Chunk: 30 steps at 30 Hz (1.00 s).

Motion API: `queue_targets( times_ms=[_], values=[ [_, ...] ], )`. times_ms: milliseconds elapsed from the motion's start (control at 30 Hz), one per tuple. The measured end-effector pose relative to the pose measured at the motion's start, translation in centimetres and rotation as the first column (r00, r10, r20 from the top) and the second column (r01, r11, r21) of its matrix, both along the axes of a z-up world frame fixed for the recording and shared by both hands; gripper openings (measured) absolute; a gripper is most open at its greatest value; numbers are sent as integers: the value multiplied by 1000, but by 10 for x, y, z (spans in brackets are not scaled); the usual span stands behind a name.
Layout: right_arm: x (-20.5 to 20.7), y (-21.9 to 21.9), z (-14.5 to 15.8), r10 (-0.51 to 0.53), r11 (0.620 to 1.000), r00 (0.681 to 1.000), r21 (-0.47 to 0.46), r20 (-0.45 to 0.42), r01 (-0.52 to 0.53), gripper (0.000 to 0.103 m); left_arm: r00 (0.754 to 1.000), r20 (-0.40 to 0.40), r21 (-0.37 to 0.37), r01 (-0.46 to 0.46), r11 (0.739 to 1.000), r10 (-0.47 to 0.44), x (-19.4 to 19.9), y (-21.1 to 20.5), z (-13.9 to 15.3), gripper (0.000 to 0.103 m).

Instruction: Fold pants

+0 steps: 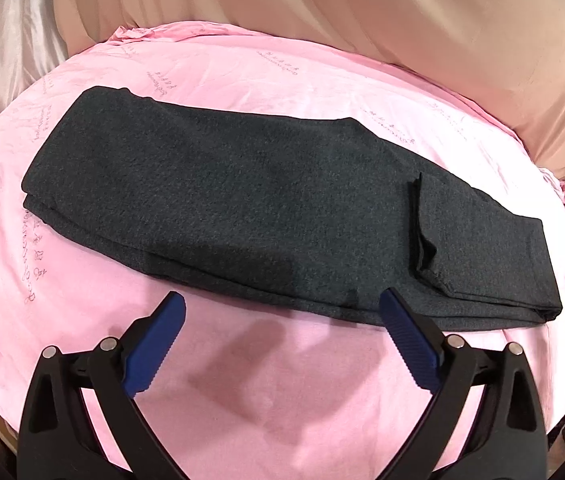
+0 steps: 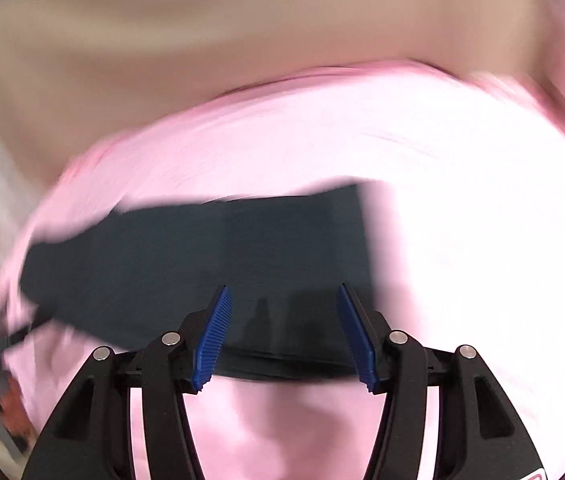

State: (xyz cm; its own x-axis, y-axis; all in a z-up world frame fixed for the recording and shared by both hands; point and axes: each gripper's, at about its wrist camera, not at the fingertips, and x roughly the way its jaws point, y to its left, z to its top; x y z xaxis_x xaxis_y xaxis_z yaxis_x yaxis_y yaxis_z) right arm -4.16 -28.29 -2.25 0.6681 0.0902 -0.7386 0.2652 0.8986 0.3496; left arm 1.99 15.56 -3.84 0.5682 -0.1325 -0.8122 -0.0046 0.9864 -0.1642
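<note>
Dark grey pants (image 1: 242, 216) lie on the pink sheet (image 1: 282, 380), already folded lengthwise and doubled over (maybe one fold left?). Left gripper (image 1: 282, 344) and right gripper (image 2: 284, 336) both spread, empty.

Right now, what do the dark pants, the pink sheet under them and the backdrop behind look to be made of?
Pants: dark charcoal, matte, finely flecked surface, probably a knit or brushed woven; thick soft folded edges.
Pink sheet: thin matte cloth with fine creases and faint printed script, likely cotton or a blend.
Backdrop: beige fabric in broad folds with a soft sheen, satin-like; the fibre cannot be told.
</note>
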Motion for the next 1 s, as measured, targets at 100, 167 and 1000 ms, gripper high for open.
queue_targets(
  times_ms=[100, 167, 1000],
  values=[
    [-10, -34, -19, -22, 995, 1000, 101, -13, 24, 55, 1000, -9, -8, 14, 1000, -14, 8, -17, -2, 96],
    [-5, -34, -29, 22, 986, 1000, 167, -16, -18, 55, 999, -17, -18, 30, 999, -30, 12, -32, -1, 96],
    [5, 13, -33, 110, 988, 993, -107, -36, -113, 39, 870, -101, -287, -489, 824, 482, 31, 176, -10, 98]
  ],
)
